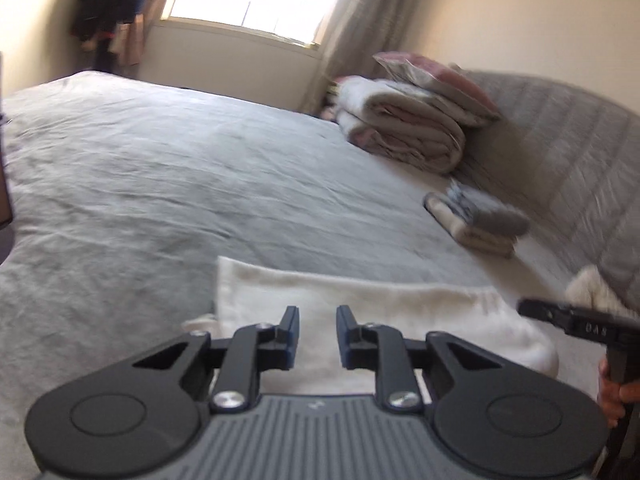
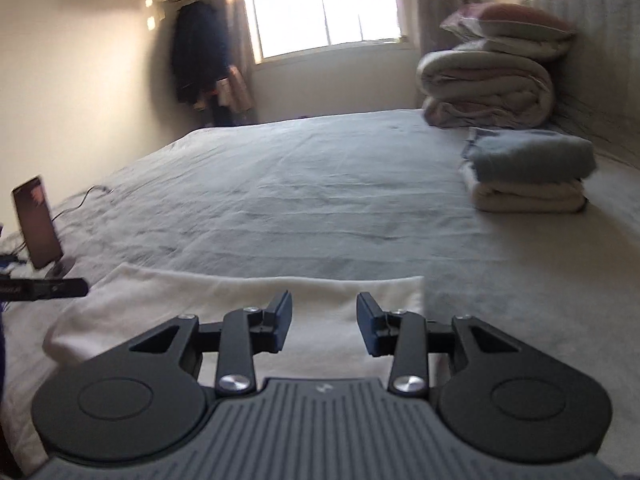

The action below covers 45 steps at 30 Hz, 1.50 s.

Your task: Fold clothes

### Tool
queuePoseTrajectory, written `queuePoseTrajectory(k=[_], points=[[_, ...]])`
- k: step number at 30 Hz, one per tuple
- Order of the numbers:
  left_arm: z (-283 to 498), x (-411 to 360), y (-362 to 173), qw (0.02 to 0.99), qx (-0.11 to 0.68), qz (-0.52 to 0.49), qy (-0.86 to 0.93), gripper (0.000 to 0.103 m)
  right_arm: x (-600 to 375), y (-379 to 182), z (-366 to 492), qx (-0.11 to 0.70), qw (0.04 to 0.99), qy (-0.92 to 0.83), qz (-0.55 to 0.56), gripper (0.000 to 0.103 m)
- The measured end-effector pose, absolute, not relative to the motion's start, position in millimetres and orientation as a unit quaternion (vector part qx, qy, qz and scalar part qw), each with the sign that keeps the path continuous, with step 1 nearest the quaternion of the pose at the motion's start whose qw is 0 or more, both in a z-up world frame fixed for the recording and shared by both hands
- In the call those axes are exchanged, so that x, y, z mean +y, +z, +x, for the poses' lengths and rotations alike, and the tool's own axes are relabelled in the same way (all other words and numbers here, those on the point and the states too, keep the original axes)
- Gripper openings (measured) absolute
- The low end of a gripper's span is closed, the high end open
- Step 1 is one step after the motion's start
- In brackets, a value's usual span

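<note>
Your left gripper (image 1: 318,334) hangs right over the folded white garment (image 1: 360,304), jaws spread with nothing between them. Your right gripper (image 2: 324,322) is spread and empty too, above the same white cloth on the grey bed (image 2: 320,208). Folded clothes (image 2: 528,172) are stacked near the headboard (image 1: 560,132).

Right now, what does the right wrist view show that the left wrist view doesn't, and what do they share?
Only the right wrist view: a phone propped on a stand at the bed's left edge with a cable trailing from it, and paper drawings on the wall.

Only the left wrist view: a fluffy cream item beyond the right hand-held gripper's tip, by the headboard.

Both: the white garment on the grey bedsheet, the small folded stack, the rolled duvet pile, and the window. The left hand-held gripper and the right hand-held gripper are both open.
</note>
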<state>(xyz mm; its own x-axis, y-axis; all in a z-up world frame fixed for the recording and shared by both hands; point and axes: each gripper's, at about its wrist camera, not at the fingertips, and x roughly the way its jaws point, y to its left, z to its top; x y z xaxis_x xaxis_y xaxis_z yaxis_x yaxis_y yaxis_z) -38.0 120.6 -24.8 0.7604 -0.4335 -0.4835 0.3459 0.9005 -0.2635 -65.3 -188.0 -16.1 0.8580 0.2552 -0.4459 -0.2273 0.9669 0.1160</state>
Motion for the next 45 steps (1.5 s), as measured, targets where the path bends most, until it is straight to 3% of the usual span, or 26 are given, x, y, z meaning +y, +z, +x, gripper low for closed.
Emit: queuePoseTrajectory(k=[7,10,14,19,22,30,42,45], points=[[-59.7,123.1,-49.1,0.926,0.291,0.015,-0.241,0.018,-157.7,-51.6,-86.1,0.267,0.936,0.214,-0.082,0.04],[-71.3,140.1,-55.9,0.926,0.288,0.029,-0.243,0.005,-171.0,-60.5,-103.2,0.258,0.934,0.222,-0.112,0.039],[-81.9,156.5,-53.2,0.928,0.283,0.024,-0.24,0.003,-195.4,-58.8,-115.6,0.266,0.932,0.225,-0.098,0.038],[-84.1,152.4,-32.9,0.929,0.268,-0.005,-0.256,0.007,-192.7,-40.0,-126.8,0.256,0.936,0.23,-0.074,0.04],[-76.7,135.3,-26.1,0.925,0.259,-0.019,-0.277,0.015,-177.9,-33.0,-115.4,0.248,0.937,0.238,-0.058,0.041],[-53.2,61.8,-42.8,0.898,0.289,0.041,-0.328,0.016,-129.0,-39.9,-84.2,0.261,0.926,0.261,-0.075,0.041],[-76.5,97.9,-46.2,0.894,0.292,0.074,-0.332,0.021,-148.2,-48.5,-107.3,0.284,0.912,0.275,-0.113,0.042],[-69.0,106.9,-35.9,0.901,0.292,0.041,-0.318,0.032,-151.6,-40.2,-103.8,0.287,0.914,0.271,-0.093,0.044]])
